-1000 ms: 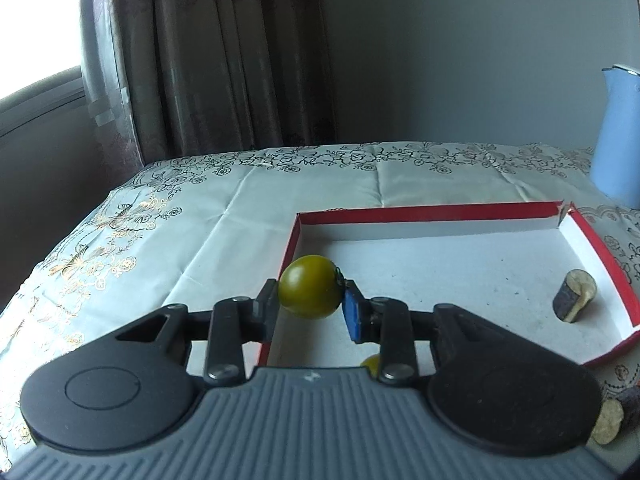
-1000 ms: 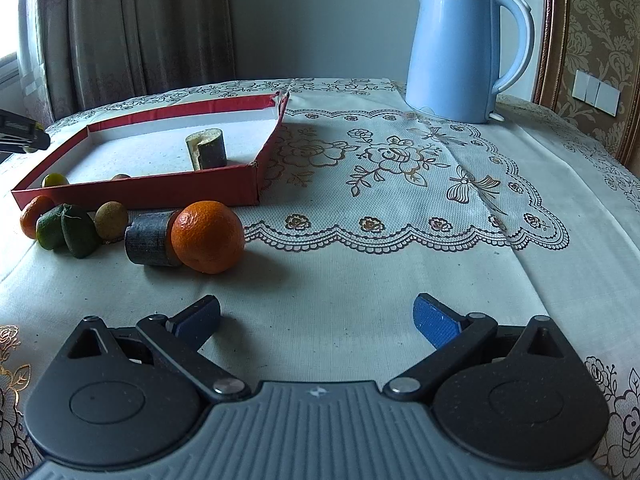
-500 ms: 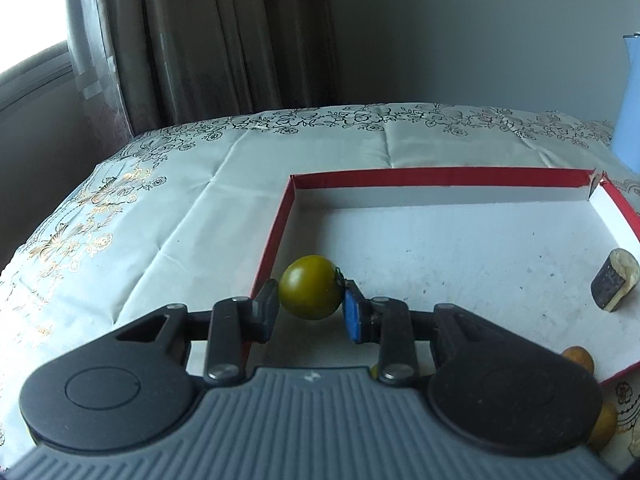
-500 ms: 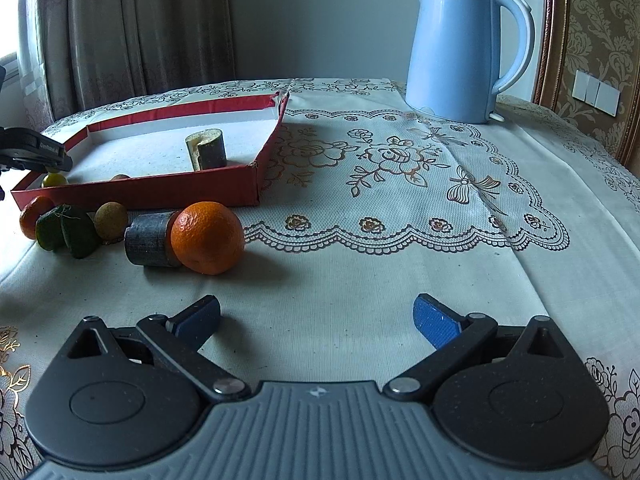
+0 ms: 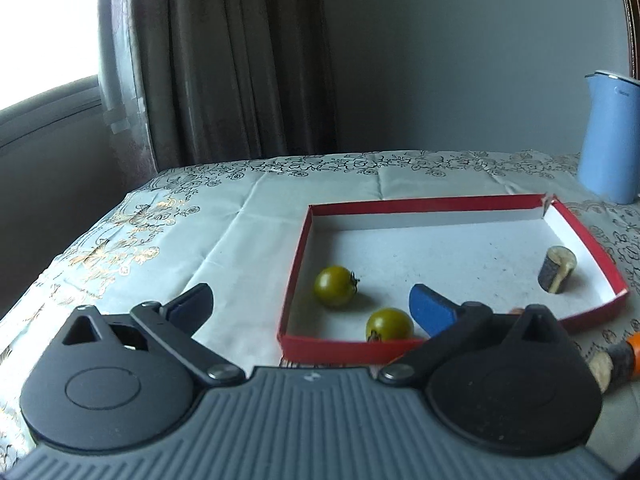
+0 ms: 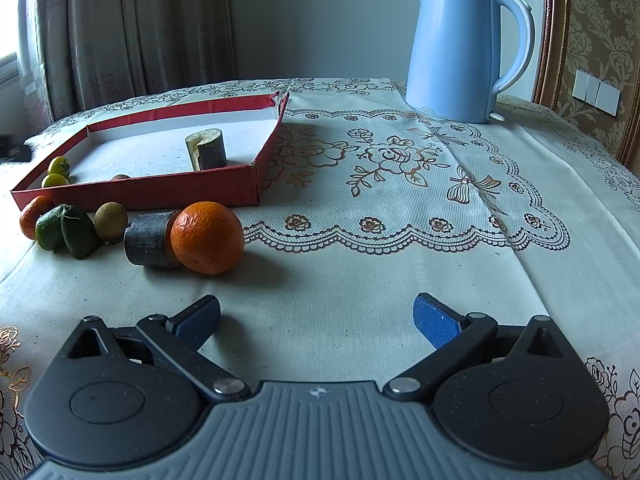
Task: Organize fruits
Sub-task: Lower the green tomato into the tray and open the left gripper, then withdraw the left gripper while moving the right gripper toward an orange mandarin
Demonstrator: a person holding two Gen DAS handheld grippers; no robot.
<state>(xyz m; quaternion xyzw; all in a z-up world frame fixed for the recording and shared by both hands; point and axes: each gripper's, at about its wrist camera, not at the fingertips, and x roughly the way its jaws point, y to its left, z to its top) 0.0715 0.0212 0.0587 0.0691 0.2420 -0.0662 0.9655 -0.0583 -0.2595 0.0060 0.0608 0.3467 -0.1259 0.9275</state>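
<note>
The left gripper (image 5: 311, 308) hangs wide open and empty over the near-left corner of a red box (image 5: 424, 203). Two green tomatoes (image 5: 335, 291) (image 5: 390, 324) lie inside, one at 12 o'clock, one at 2 o'clock. The right gripper (image 6: 317, 316), also wide and empty, hovers above the tablecloth (image 6: 400, 248); an orange (image 6: 207, 237) sits at 11 o'clock.

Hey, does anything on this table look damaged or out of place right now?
Yes. The red tray has a torn far corner, its edge ragged and splayed open. Nothing looks spilled. Several fruits, including the orange, sit on the tablecloth outside the tray.
</note>
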